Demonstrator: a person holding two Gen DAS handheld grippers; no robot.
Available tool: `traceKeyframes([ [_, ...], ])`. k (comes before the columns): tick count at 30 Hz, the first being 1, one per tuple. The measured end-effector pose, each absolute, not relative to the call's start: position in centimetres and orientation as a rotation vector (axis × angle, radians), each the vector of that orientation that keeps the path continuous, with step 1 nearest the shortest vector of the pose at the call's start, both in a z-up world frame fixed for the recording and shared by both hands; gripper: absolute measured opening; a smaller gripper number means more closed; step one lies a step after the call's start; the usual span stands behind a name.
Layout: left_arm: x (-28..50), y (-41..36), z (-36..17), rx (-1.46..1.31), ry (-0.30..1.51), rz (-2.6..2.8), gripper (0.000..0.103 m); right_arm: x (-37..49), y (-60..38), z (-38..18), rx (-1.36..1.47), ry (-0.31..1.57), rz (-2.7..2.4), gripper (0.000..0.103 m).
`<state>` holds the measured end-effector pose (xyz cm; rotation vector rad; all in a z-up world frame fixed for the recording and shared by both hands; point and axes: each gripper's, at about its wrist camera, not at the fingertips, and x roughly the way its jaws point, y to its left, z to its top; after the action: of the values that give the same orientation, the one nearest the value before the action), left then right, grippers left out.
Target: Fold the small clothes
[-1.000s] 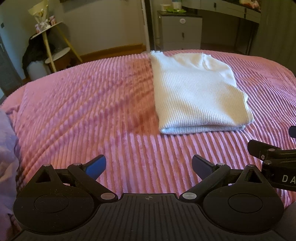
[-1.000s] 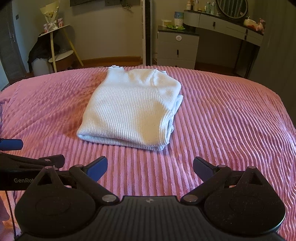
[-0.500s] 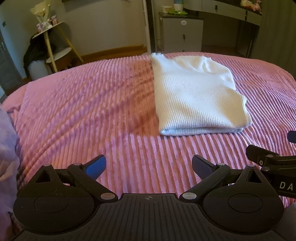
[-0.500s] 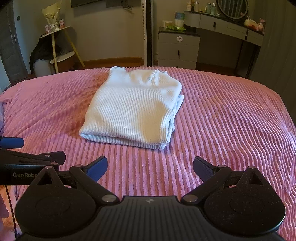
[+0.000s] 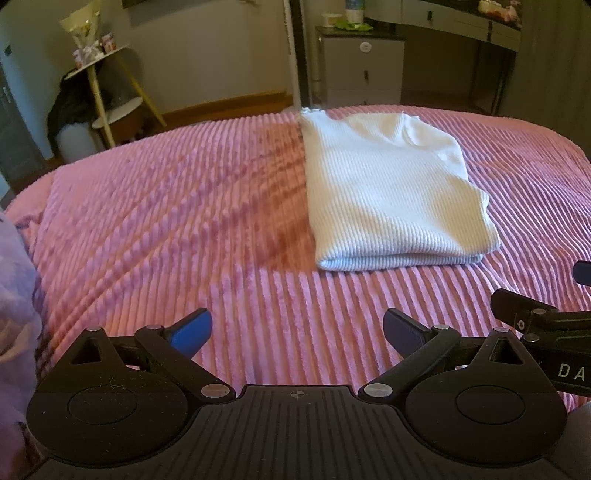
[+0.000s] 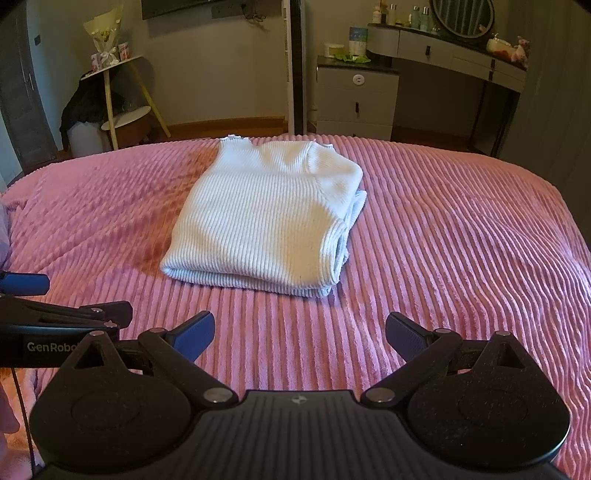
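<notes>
- A white ribbed top (image 6: 266,218) is seen folded into a neat rectangle, lying flat on the bed (image 6: 461,258), toward the far side of the pink ribbed cover.
- In the left wrist view the top (image 5: 388,192) sits ahead and to the right; in the right wrist view it is ahead, slightly left of centre.
- Folded layers are stacked along the top's near edge and right side; the collar end faces the far edge of the bed.
- Left tongs (image 5: 297,330) are held wide open, nothing between the tips, low over the cover (image 5: 166,221) and well apart from the top.
- Right tongs (image 6: 300,332) are likewise spread wide and empty, near the top's front edge but not touching it.
- Each pair is glimpsed at the edge of the other's view: right tongs at the right edge of the left view, left tongs at the left edge of the right view.
- A bit of lilac fabric (image 5: 14,295) is seen at the far left; what it is can't be told.
- Beyond the bed: a grey drawer unit (image 6: 356,99), a dressing bench w/ round mirror (image 6: 461,16), and a small shelf stand (image 6: 118,92).
</notes>
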<state>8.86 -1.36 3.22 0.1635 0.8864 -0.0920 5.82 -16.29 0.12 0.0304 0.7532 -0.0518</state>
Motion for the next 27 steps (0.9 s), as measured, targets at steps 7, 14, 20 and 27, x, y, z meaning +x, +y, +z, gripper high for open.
traceKeyframes([
  [7,8.82,-1.37,3.22,0.168,0.886,-0.094,0.102,5.76,-16.46,0.03,0.036,0.754,-0.055,0.099],
  [14,8.82,-1.33,3.25,0.160,0.888,-0.098,0.102,5.65,-16.67,0.02,0.045,0.753,-0.059,0.099],
  [20,8.74,-1.51,3.33,0.166,0.886,-0.104,0.102,5.61,-16.77,0.03,0.046,0.752,-0.059,0.099],
  [27,8.71,-1.63,3.50,0.165,0.884,-0.119,0.102,5.37,-17.09,0.01,0.056,0.751,-0.066,0.099],
])
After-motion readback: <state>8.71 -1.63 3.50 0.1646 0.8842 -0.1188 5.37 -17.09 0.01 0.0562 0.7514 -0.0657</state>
